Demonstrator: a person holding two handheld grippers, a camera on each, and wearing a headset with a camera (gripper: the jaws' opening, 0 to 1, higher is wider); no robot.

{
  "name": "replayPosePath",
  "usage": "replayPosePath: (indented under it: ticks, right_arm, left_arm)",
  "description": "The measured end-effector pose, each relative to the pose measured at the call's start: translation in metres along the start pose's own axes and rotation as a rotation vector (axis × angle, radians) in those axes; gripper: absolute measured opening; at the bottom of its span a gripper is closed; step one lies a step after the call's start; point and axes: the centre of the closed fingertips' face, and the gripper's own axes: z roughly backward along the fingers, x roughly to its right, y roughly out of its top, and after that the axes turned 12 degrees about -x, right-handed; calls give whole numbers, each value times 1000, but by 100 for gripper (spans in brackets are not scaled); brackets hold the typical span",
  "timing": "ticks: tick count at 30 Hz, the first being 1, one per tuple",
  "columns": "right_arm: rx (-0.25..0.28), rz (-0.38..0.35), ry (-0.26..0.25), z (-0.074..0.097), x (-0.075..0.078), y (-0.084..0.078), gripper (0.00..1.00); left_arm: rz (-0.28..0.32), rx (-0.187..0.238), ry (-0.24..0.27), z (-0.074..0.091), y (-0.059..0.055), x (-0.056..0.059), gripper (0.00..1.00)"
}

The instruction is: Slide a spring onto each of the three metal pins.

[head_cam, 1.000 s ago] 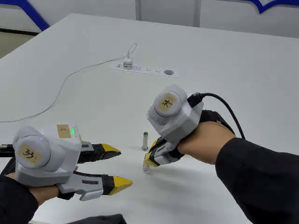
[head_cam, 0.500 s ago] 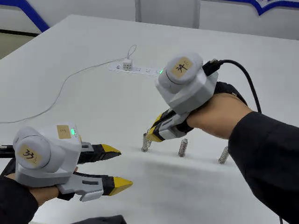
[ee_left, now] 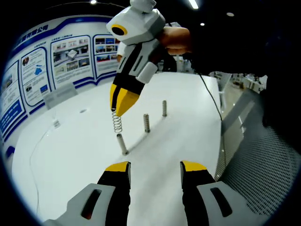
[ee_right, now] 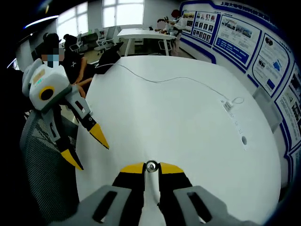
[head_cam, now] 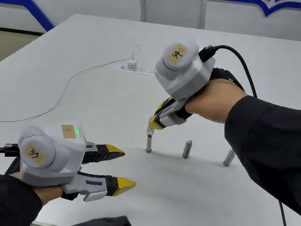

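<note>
Two down, one to go: the middle pin (head_cam: pixel 187 149) and right pin (head_cam: pixel 229 157) already had springs on. The right gripper (head_cam: pixel 155 125) had its fingers pinched on the last spring (head_cam: pixel 150 132), dangling just over the bare left pin (head_cam: pixel 148 145). The left gripper (head_cam: pixel 124 167) hung near-left over the surface (head_cam: pixel 94 108), fingers apart and empty.

Right gripper (ee_right: pixel 151 169) apparently pinches a spring (ee_right: pixel 151 165) end-on.

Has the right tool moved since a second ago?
Yes: the right tool rose from beside the pin's base to above its top, holding the spring.
</note>
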Motion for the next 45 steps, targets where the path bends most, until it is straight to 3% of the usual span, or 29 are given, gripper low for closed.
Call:
replayPosePath:
  ticks: [21,27,45]
  right_arm:
    - [-43,-16,20,-18,-1,-7,12]
    - [-64,-37,38,-34,3,-14,12]
    - [-98,-57,59,-58,-2,-25,12]
  left_arm:
    - [-2,-2,-3,-2,-1,0,43]
    - [-2,-2,-3,-2,-2,1,43]
    - [0,-9,-4,-2,-2,1,43]
